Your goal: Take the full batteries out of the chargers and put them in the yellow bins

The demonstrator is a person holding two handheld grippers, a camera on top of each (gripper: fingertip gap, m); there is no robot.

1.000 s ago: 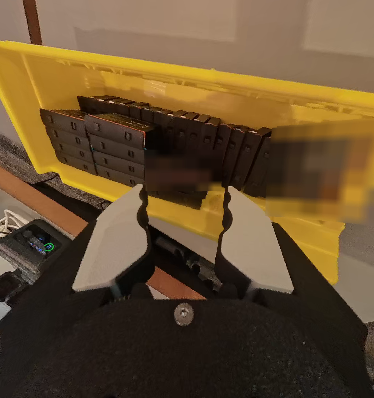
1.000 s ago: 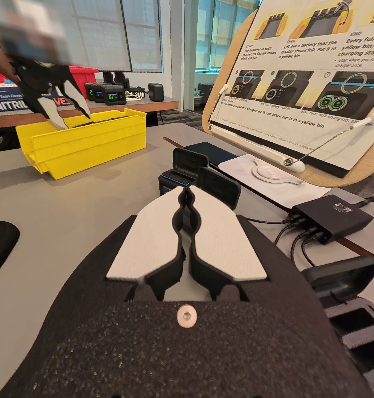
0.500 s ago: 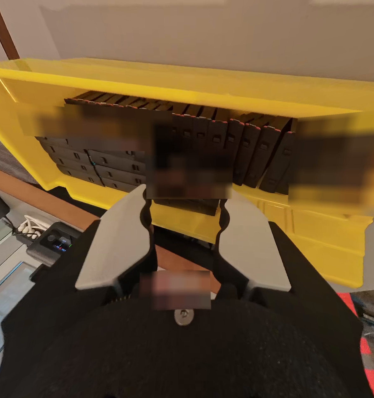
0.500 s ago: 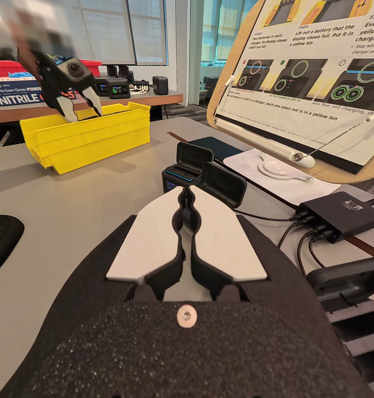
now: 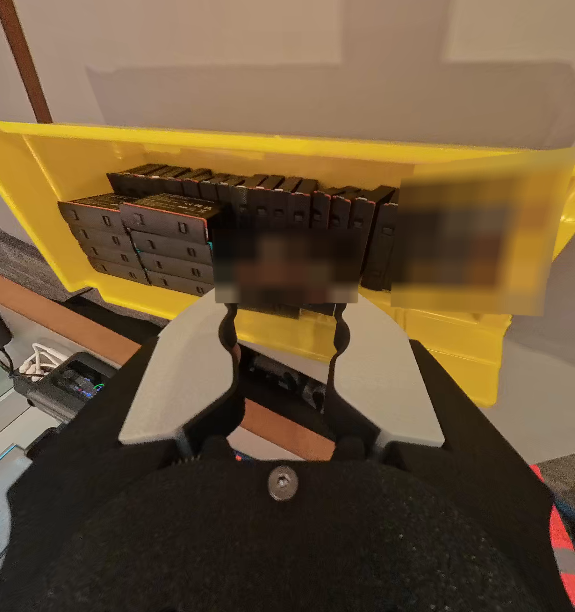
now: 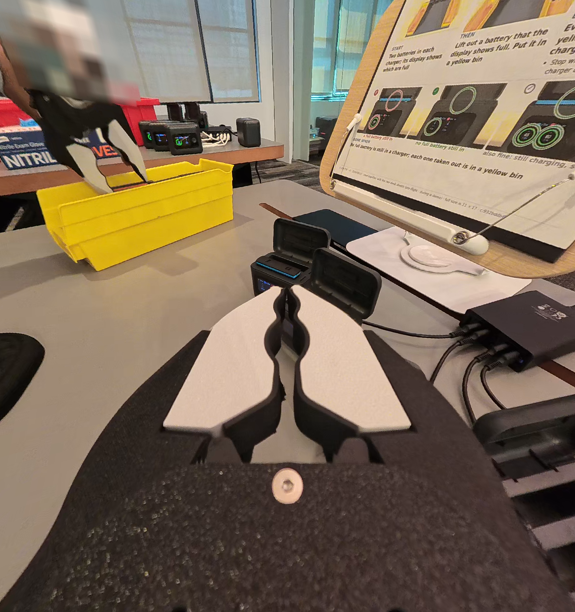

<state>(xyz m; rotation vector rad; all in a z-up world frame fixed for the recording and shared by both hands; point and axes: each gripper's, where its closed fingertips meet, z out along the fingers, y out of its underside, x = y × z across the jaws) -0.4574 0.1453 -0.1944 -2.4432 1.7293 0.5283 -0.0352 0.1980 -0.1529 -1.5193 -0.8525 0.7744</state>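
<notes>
Step in hand: dropping a battery off at the yellow plastic bin; this is my reading of the pose.
Left gripper: its grey fingers stand well apart, with the tips at the bin's near wall. A mosaic patch covers the gap. A dark edge spans from tip to tip below it, and I cannot tell whether that is a gripped battery or one lying in the bin.
Bin contents: black slab batteries lie flat in two stacks at 9 o'clock. A row stands on edge from 12 round to 3 o'clock.
Free room: seemingly only the strip along the near wall, at 6 o'clock of the bin.
Right gripper: the right gripper has its fingers pressed together with nothing between them, and it hovers over the grey table.
Remaining work: two dark chargers with raised lids sit just beyond its tips at 12 o'clock. The farther one holds a blue-edged battery.
Doing it well: if a battery is held, lower it flat into the near strip before spreading the fingers. Keep the tips off the upright row, which looks ready to topple like dominoes.
Exit: lift straight up and clear the rim before swinging away.
Next pick: judge each charger's display first and leave any battery that isn't full.
</notes>
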